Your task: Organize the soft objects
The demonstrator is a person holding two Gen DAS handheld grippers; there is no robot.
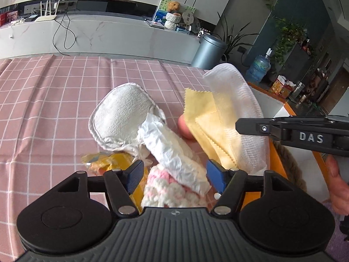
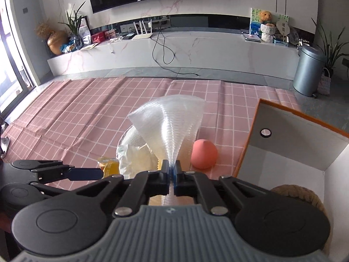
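Observation:
A pile of soft things lies on the pink checked tablecloth (image 1: 48,100): a white plush pad (image 1: 120,118), a crumpled white tissue (image 1: 174,152), a pink-and-white knitted piece (image 1: 161,187) and a yellow packet (image 1: 104,161). My left gripper (image 1: 174,174) is open, its blue pads either side of the knitted piece and tissue. My right gripper (image 2: 172,170) is shut on a white mesh cloth (image 2: 172,122) and holds it up above the pile; it shows with a yellow cloth (image 1: 209,118) in the left wrist view (image 1: 237,100). A pink ball (image 2: 204,154) lies beside the pile.
A white box with an orange rim (image 2: 290,128) stands at the right, with a coil of brown rope (image 2: 298,196) inside. The other gripper (image 2: 65,172) reaches in from the left. A grey bin (image 2: 309,69) stands on the floor beyond the table.

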